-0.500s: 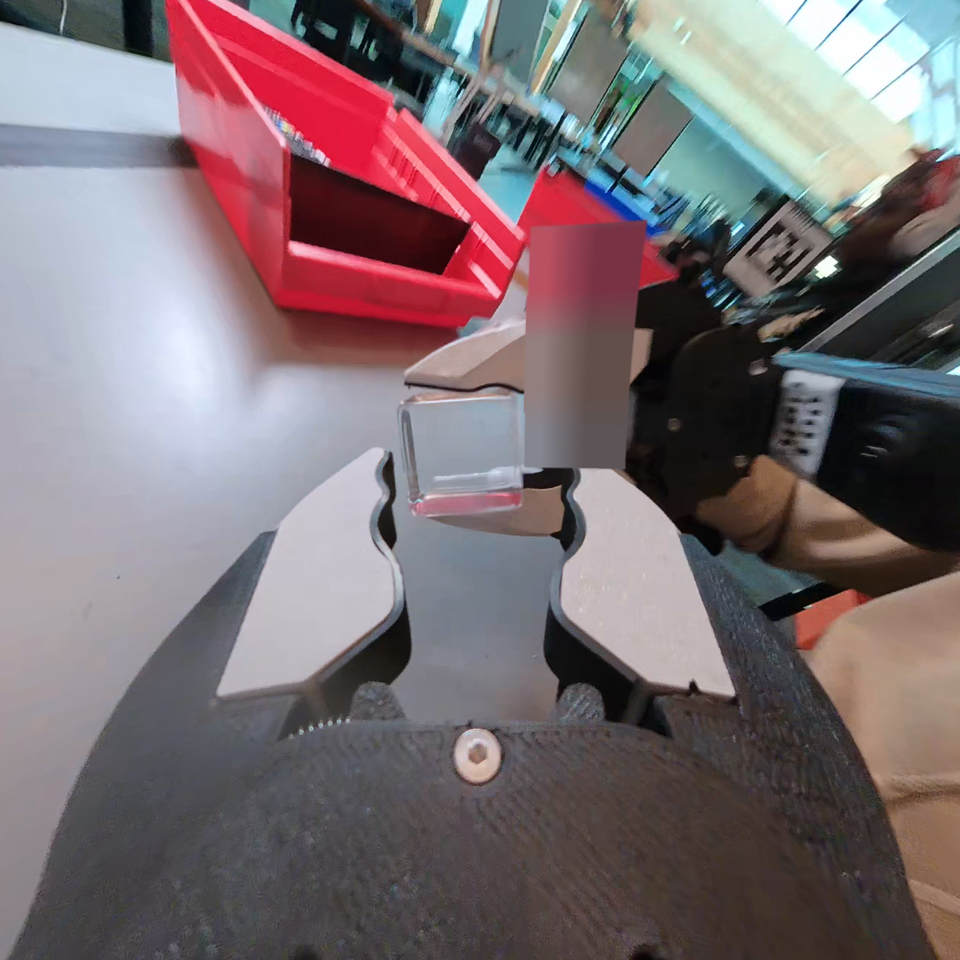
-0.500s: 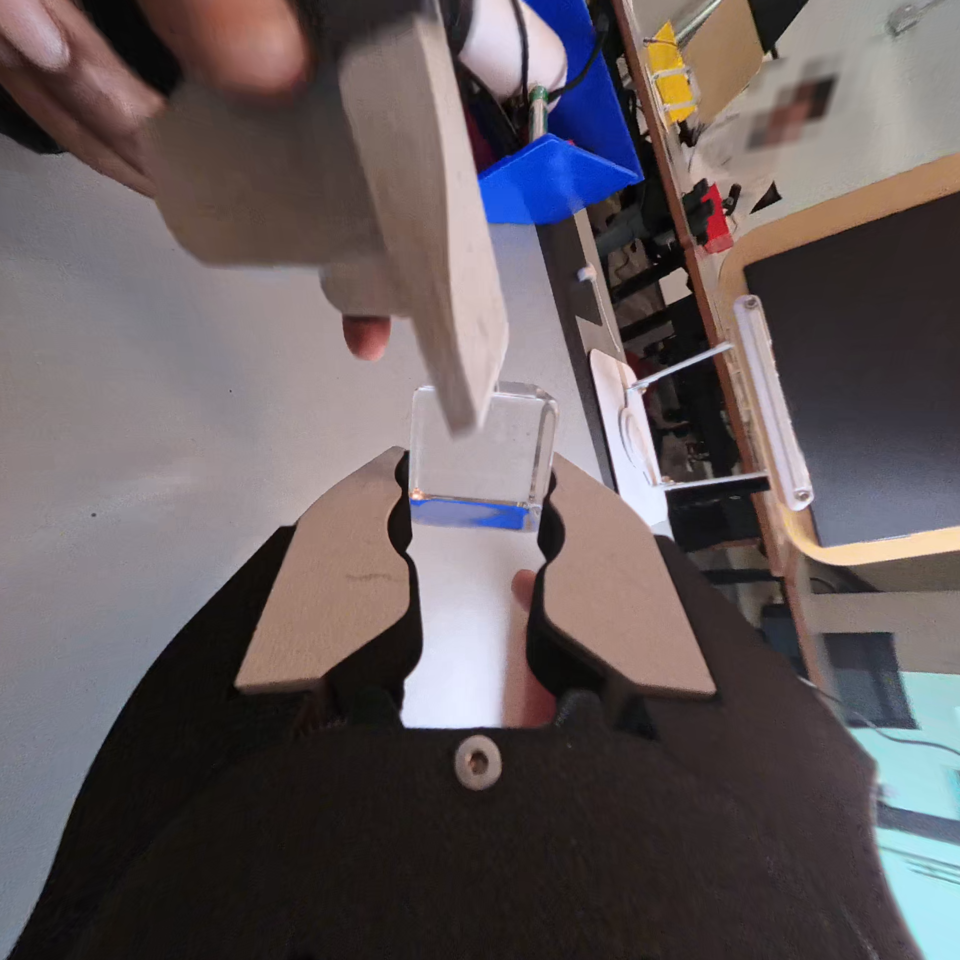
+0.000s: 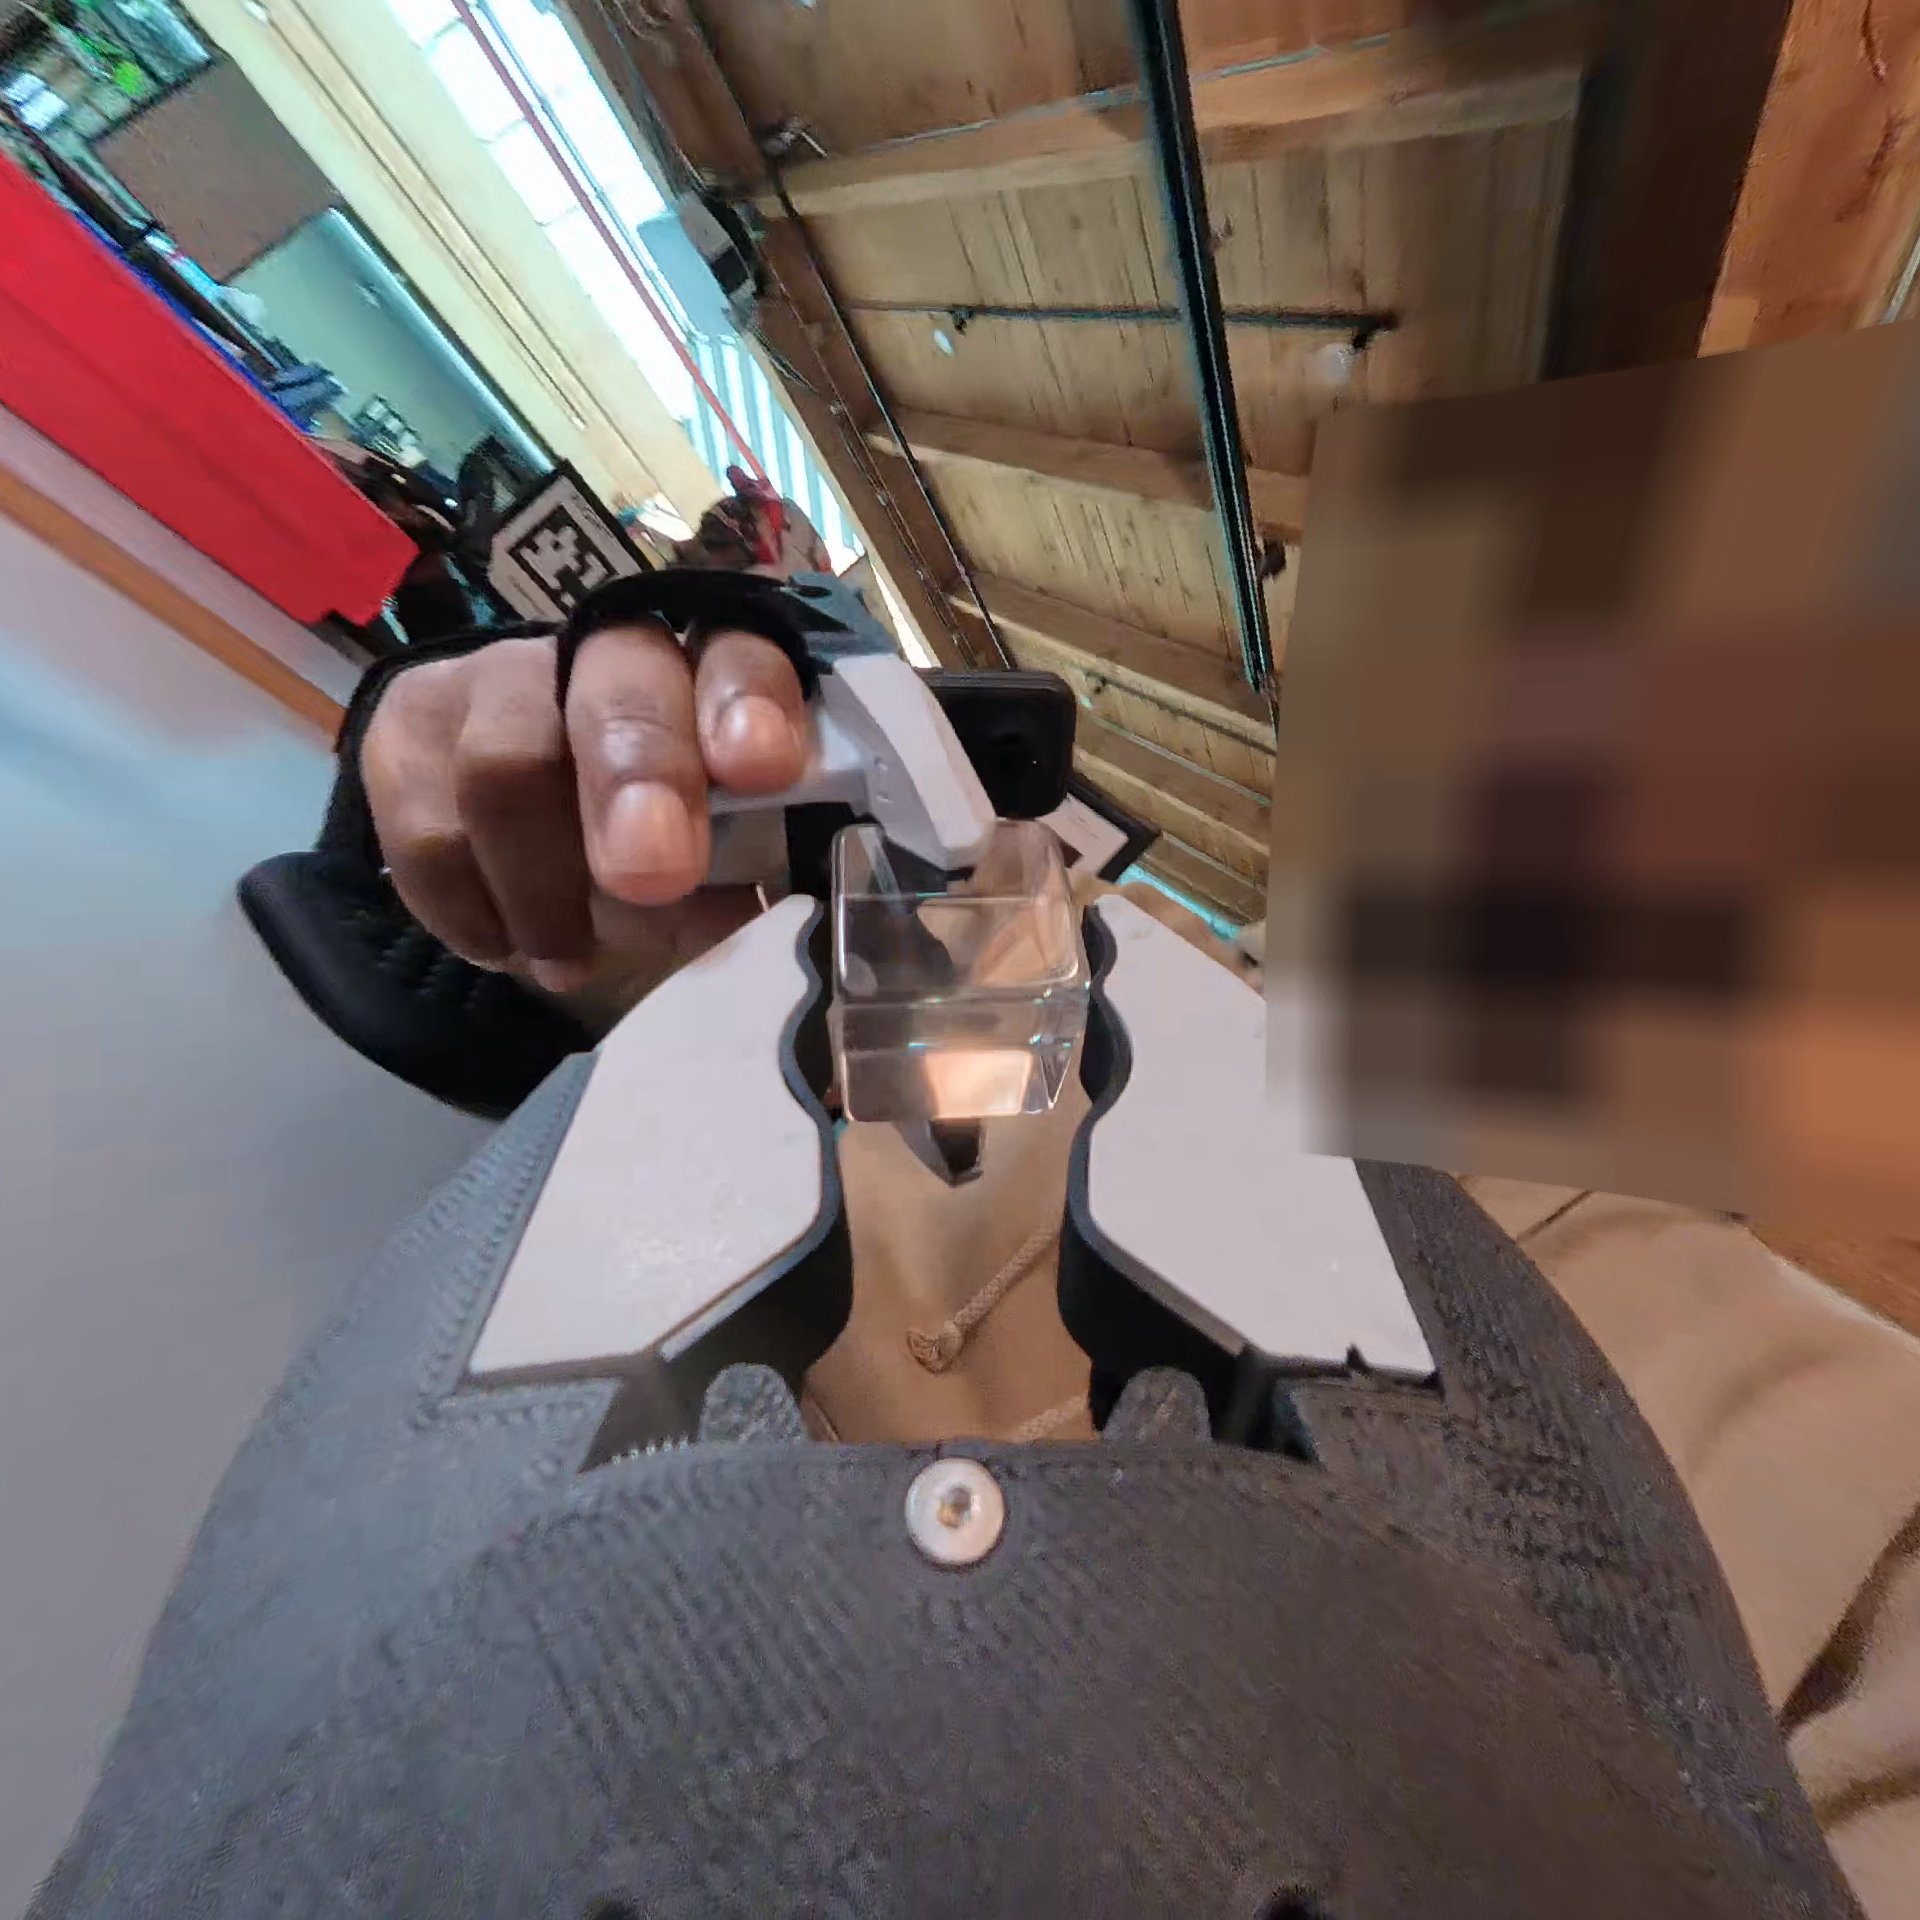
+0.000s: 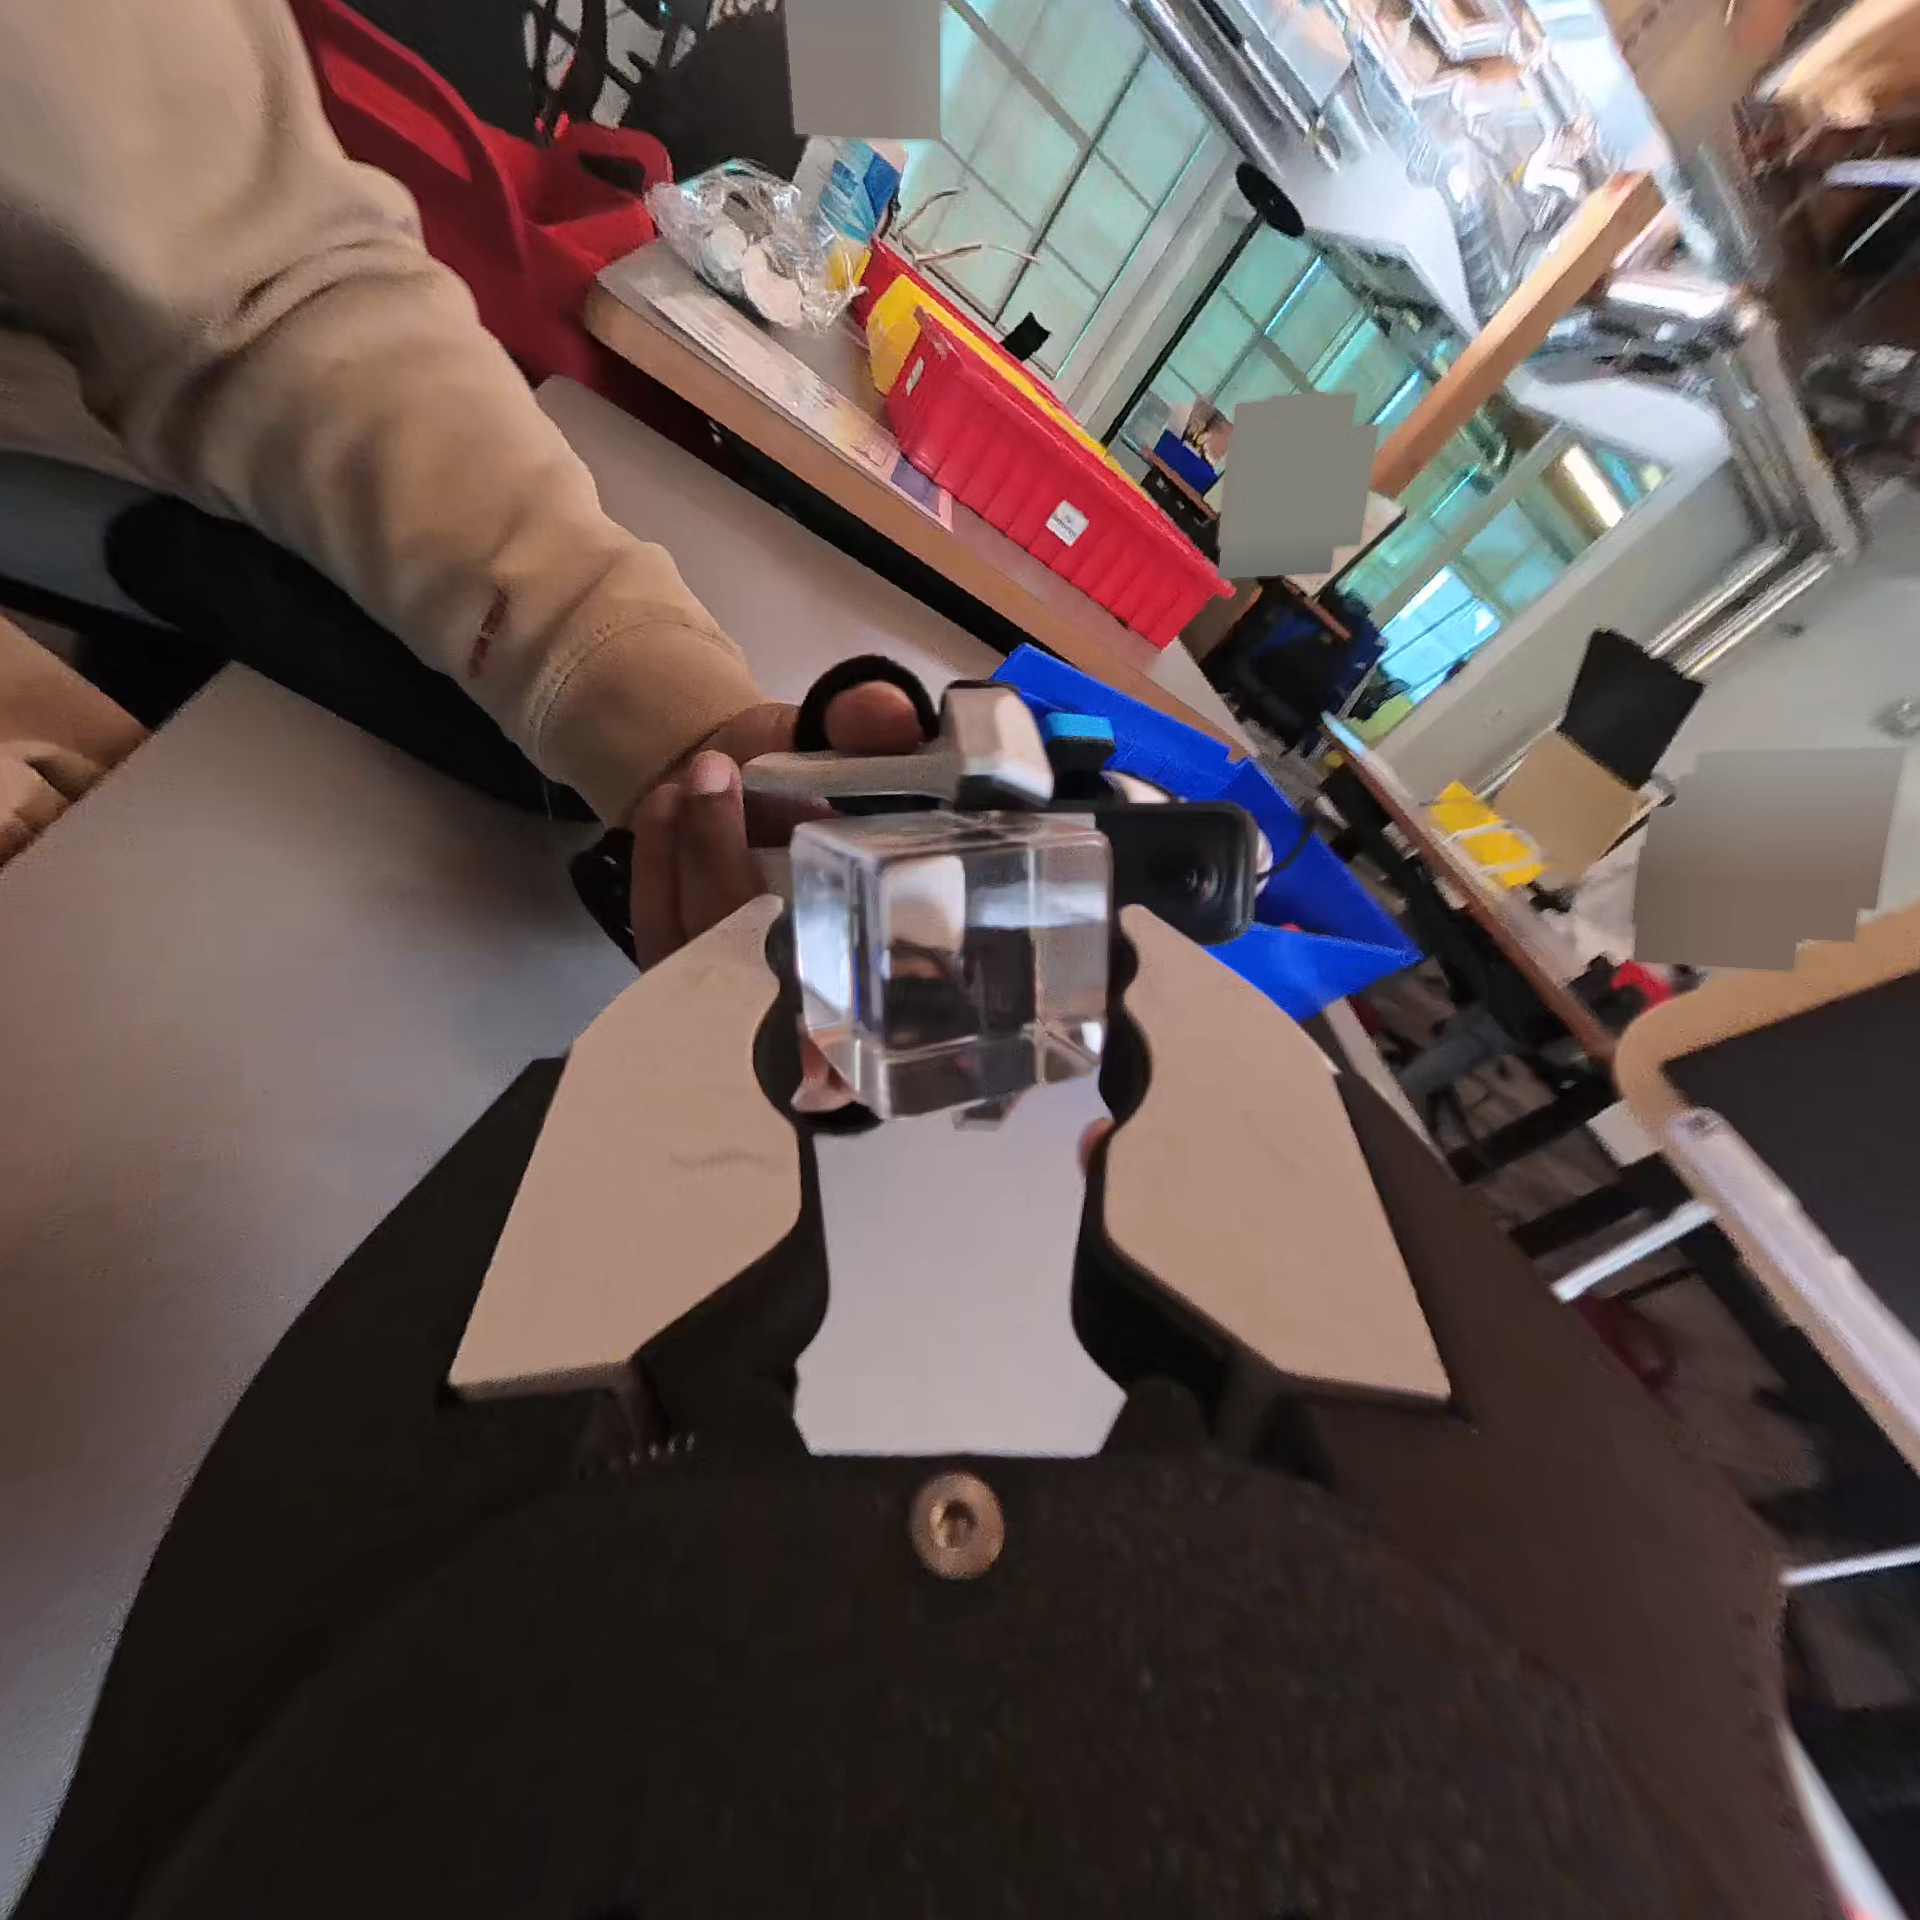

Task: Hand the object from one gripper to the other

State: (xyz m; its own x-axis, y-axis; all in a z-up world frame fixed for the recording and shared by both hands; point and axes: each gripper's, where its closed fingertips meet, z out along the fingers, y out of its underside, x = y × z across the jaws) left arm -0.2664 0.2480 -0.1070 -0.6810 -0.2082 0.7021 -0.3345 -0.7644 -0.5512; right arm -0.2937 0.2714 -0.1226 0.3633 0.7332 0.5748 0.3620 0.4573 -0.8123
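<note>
Left gripper (image 3: 956, 997), earlier short of the clear cube (image 3: 956, 987), now clamps it too | right gripper (image 4: 951, 997) grips the cube crosswise, above the table (image 4: 260, 987) | right should release only once left holds firm

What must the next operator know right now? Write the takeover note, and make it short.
Left gripper: shut on the clear cube, fingertips on two opposite faces.
Right gripper: shut on the clear cube too, apparently across its other faces.
Cube: in the air above the grey table, between the two grippers.
Done: both grippers grip it at once.
Left: open one gripper and back it away, with the other clamped.
</note>
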